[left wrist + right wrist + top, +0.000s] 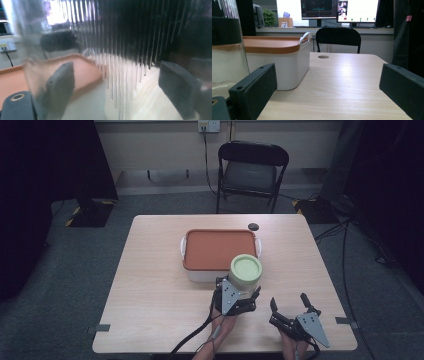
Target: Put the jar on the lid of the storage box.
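Left claw [239, 296] clenched around ribbed glass jar [245, 279], green lid [246, 268], beside orange-lidded box [220, 251]. Right claw [290, 305] released, empty, low over worktop [150, 290].

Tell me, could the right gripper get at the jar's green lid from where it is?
Probably yes: the right gripper is open and beside the jar, whose lid is bare on top.

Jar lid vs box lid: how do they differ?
The jar lid is round and pale green; the box lid is a rounded rectangle in orange-brown. The jar lid is much smaller than the box lid. The jar lid tops a clear ribbed jar that sits between the left gripper's jaws, while the box lid sits on a white box resting untouched on the table. Both lids are on their containers.
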Available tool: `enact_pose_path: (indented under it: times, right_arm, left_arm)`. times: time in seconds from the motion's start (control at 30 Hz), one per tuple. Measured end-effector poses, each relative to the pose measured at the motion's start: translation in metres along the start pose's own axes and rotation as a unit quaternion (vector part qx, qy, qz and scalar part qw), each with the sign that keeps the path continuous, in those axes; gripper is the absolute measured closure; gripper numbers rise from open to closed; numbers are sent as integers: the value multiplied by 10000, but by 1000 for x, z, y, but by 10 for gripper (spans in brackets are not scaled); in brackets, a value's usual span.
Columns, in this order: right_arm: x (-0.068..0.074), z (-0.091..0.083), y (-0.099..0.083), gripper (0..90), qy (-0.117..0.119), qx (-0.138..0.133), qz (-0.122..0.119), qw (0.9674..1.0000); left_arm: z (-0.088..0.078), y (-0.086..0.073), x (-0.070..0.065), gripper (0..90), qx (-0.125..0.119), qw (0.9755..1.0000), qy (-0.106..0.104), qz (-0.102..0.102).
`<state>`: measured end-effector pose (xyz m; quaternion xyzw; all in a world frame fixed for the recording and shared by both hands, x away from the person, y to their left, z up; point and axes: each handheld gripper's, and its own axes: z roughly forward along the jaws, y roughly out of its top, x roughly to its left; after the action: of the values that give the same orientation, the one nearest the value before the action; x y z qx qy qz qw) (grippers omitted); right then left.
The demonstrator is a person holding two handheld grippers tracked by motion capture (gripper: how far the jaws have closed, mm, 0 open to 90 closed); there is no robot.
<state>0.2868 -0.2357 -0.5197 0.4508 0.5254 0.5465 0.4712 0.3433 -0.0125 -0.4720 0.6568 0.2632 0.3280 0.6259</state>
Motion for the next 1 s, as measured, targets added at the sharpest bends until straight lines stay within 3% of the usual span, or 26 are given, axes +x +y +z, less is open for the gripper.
enact_pose_path:
  times: [0.3, 0.63, 1.0]
  right_arm:
    - [0, 0, 0, 7, -4, -1, 0, 10000]
    - [0, 0, 0, 7, -5, -1, 1, 10000]
    - [0, 0, 0, 7, -4, 0, 2, 10000]
  left_arm:
    - [-3, 8, 3, 114, -17, 9999, 28, 107]
    - [-5, 10, 9, 114, 5, 10000, 63, 60]
    - [-12, 17, 14, 114, 13, 9998, 117, -179]
